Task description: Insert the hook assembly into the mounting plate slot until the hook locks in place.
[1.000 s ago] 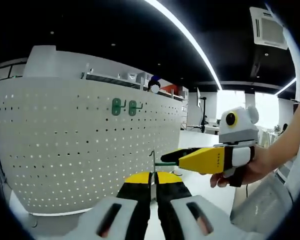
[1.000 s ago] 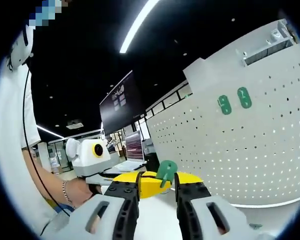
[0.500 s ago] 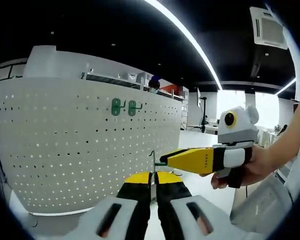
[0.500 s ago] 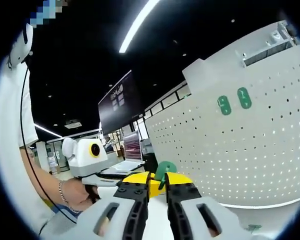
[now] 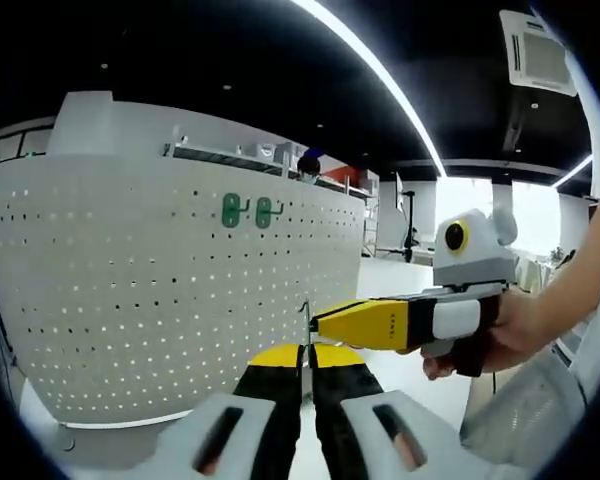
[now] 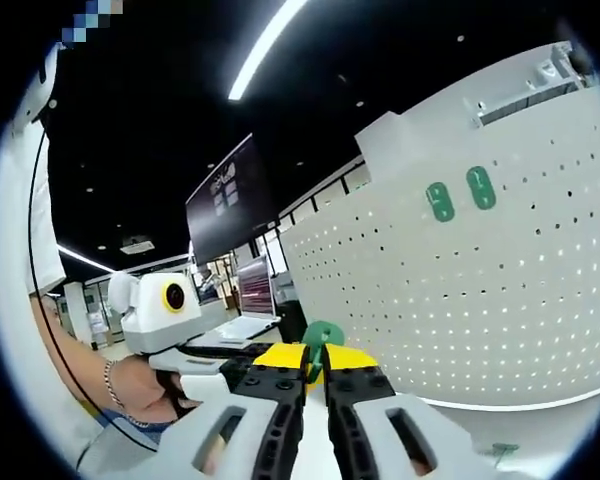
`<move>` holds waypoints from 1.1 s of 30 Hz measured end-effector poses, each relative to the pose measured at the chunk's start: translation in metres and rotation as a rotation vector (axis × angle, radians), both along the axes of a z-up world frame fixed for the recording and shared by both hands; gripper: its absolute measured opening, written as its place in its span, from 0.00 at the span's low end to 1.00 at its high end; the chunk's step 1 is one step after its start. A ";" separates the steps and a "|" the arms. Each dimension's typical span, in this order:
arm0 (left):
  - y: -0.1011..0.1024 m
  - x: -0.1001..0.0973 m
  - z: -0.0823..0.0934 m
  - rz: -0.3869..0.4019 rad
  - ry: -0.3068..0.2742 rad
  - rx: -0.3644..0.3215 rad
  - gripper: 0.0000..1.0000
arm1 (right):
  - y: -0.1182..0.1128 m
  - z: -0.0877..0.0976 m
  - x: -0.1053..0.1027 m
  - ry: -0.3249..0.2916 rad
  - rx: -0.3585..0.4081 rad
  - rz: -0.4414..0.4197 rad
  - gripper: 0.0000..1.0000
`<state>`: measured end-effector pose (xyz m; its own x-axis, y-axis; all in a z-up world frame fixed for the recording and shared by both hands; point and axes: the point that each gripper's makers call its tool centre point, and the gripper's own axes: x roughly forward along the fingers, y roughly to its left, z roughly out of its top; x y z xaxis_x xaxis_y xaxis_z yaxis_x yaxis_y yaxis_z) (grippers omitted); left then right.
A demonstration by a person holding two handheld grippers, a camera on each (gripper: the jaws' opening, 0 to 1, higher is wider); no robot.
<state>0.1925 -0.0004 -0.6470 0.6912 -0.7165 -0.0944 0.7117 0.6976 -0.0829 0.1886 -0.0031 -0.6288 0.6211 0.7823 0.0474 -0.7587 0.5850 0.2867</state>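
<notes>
In the left gripper view, the left gripper (image 5: pixel 302 352) has its jaws pressed together on a thin metal hook rod (image 5: pixel 305 322). The right gripper (image 5: pixel 325 322) reaches in from the right, meeting that rod. Two green hooks (image 5: pixel 249 211) sit high on the white pegboard (image 5: pixel 130 290).

In the right gripper view, the right gripper (image 6: pixel 315 368) has its jaws clamped on the green hook plate (image 6: pixel 322 336), beside the left gripper (image 6: pixel 242 355) held in a hand (image 6: pixel 145 385). The pegboard (image 6: pixel 500 300) stands to the right, with its green hooks (image 6: pixel 460 194) near its top edge.

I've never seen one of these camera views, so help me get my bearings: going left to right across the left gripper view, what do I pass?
White pegboard → two green hooks on it → thin metal hook in the left gripper → right gripper → hand holding it.
</notes>
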 end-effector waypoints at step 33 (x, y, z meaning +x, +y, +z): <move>0.001 0.001 -0.001 0.015 0.020 -0.037 0.04 | -0.001 -0.002 0.003 0.118 0.053 -0.052 0.00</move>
